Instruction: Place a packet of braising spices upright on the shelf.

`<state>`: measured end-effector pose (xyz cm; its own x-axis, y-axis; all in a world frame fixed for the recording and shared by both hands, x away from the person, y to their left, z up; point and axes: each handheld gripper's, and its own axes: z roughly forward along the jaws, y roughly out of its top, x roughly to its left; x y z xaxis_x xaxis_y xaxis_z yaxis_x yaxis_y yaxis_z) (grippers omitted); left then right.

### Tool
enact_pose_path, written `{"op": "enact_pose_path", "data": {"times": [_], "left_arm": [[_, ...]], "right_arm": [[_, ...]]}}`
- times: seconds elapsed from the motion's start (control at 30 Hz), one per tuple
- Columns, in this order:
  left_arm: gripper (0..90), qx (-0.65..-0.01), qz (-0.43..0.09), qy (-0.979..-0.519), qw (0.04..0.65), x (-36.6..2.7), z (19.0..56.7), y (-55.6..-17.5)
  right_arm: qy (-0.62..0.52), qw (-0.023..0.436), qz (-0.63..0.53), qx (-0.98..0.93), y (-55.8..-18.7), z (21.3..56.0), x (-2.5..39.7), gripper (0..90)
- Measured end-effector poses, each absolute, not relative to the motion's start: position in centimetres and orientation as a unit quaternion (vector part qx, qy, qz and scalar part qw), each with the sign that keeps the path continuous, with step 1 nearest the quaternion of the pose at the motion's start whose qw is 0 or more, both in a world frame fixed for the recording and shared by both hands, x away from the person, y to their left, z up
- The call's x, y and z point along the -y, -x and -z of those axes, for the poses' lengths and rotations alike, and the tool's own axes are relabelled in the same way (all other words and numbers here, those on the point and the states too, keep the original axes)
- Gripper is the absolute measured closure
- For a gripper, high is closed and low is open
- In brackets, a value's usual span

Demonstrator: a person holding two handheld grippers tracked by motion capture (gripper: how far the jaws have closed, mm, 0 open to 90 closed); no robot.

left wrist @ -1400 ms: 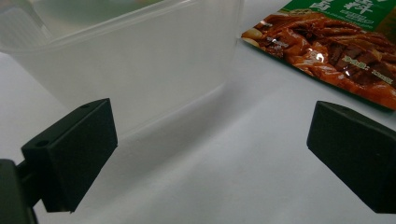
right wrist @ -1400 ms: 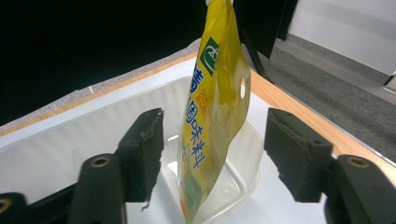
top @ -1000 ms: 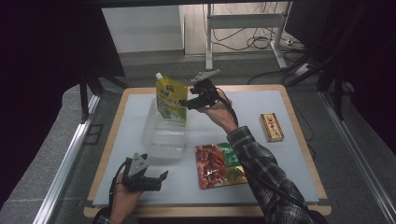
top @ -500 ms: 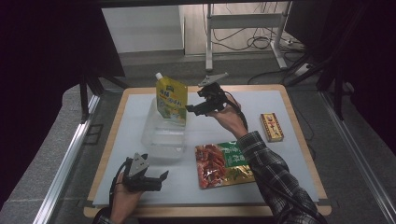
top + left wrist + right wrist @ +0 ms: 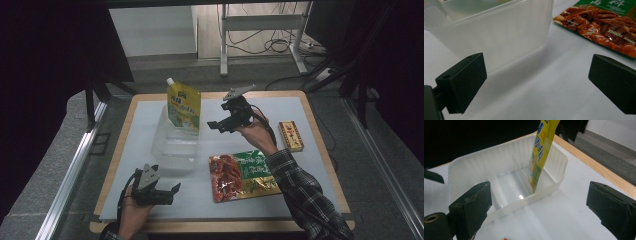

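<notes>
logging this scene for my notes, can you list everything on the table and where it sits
spouted pouch: 1, yellow, upright in the far compartment of the bin
bin: 1, clear plastic with a divider, left of centre
snack packet: 1, red, green and gold, flat, near right of the bin
small box: 1, red and yellow, flat near the right edge
table: 1, white mat on a wooden board
left gripper: 1, black, open, near edge
right gripper: 1, black, open, right of the pouch

Left hand-held gripper sits low at lower left, jaws wide apart; right hand-held gripper is raised mid-frame, jaws spread.
</notes>
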<state>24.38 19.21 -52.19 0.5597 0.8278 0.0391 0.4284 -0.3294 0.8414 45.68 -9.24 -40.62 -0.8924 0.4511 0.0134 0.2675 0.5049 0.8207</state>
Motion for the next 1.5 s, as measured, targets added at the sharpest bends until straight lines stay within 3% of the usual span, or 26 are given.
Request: {"op": "enact_pose_path", "data": {"times": [1.5], "left_arm": [[0.8, -0.400, -0.238, -0.778, 0.422, -19.2, 52.2, -24.4]], "right_arm": [[-0.229, 0.104, -0.455, -0.854, -39.7, 44.8, 16.0, 1.3]]}}
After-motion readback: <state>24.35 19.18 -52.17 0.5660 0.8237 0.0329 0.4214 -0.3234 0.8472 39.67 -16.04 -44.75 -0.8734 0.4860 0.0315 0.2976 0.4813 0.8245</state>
